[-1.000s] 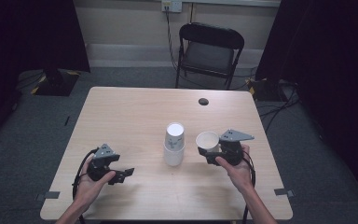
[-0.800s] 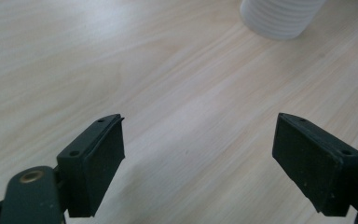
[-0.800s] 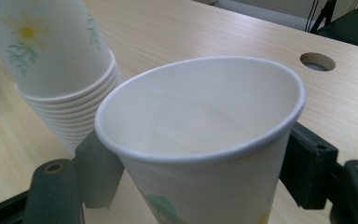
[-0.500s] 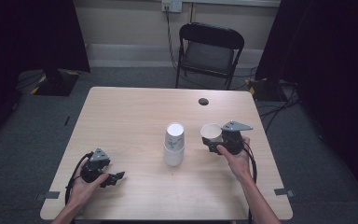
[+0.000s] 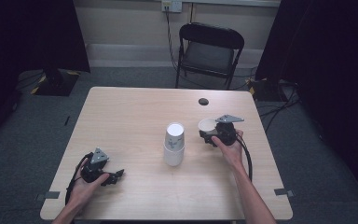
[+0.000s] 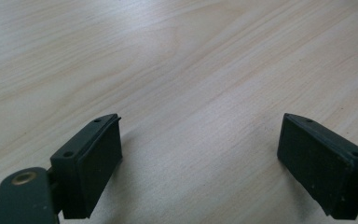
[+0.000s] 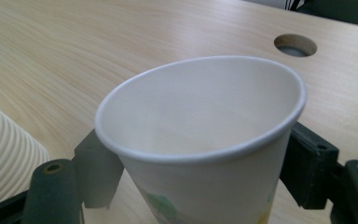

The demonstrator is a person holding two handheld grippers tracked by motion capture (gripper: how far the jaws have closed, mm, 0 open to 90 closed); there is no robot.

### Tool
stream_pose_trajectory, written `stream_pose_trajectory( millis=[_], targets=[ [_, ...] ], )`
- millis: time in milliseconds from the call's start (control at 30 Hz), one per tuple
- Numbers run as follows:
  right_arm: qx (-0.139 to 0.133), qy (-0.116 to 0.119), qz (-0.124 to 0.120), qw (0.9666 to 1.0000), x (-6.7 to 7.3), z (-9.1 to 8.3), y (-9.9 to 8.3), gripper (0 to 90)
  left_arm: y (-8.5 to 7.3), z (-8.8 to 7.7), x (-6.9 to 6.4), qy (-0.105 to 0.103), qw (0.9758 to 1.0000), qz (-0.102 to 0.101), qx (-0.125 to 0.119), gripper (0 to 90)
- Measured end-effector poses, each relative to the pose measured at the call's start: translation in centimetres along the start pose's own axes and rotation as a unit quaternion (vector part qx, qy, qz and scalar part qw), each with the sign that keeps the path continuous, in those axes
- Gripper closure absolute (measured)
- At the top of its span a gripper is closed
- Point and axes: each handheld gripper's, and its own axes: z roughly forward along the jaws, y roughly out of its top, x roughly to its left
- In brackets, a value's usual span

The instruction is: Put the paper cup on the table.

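A smooth white paper cup [image 7: 200,140], tapered and round-rimmed, sat upright and pinched between the right gripper's [image 5: 213,134] black jaws, right of a ribbed stack of cups [image 5: 174,143] at the middle of the pale wood-grain table [image 5: 130,116]. The left gripper [image 5: 113,177], near left, had just spread wider over bare wood, holding nothing.

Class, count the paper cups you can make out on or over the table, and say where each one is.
At least 2: an open paper cup clamped in the right hand-held gripper, and an upside-down cup stack mid-table, whose ribbed side suggests several nested cups.
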Motion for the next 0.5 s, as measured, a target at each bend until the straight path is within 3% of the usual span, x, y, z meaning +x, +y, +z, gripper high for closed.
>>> stream_pose_trajectory(
  millis=[300, 500],
  targets=[
    [0.000, -0.003, -0.003, 1.0000, -0.2, 0.9, -1.0, 24.3, 0.1, 0.3, 0.3, 0.003, 1.0000, -0.002, 0.003, 6.3],
    [0.001, -0.002, 0.006, 1.0000, -0.5, 0.2, -1.9, 25.3, 0.2, 0.4, 0.3, 0.005, 1.0000, -0.003, 0.005, 5.2]
  ],
)
